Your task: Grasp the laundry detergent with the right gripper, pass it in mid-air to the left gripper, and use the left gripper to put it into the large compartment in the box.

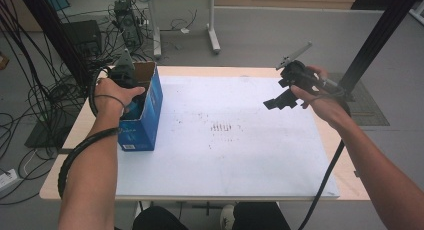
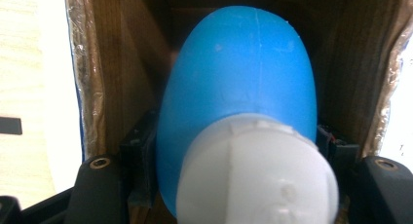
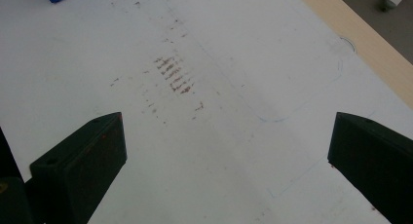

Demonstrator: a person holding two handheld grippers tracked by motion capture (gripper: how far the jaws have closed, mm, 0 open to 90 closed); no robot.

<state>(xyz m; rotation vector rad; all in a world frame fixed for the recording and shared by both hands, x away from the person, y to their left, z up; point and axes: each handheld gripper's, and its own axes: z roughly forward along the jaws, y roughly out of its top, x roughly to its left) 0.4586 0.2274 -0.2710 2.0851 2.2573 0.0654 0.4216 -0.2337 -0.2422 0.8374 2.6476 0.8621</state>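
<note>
From the high view, my left tool (image 1: 131,92) sits at the open top of the blue box (image 1: 145,121), which stands upright near the left edge of the table (image 1: 65,182). My left hand (image 1: 114,93) covers most of it, so from here I cannot tell how its jaws stand. My right tool (image 1: 289,92) hangs in the air over the right part of the white sheet (image 1: 225,160), well apart from the box and holding nothing.

In the left gripper view, I am looking straight down into the brown cardboard interior of the box. A blue bottle (image 2: 243,78) with a white cap (image 2: 255,175) lies between my two black jaws, cap towards the camera, and the jaws pinch its sides. I judge the step to be moving this bottle through the box opening, though I cannot say whether in or out. To do it well I would keep the bottle centred between the cardboard walls, travel along the box's long axis, and hold the pinch steady, since the rounded plastic looks slippery and could twist.

In the right gripper view, my jaws are spread wide over the bare sheet, with brown smudges (image 3: 173,75) ahead. I would keep this tool clear, or use it to brace the box if it starts to tip.
</note>
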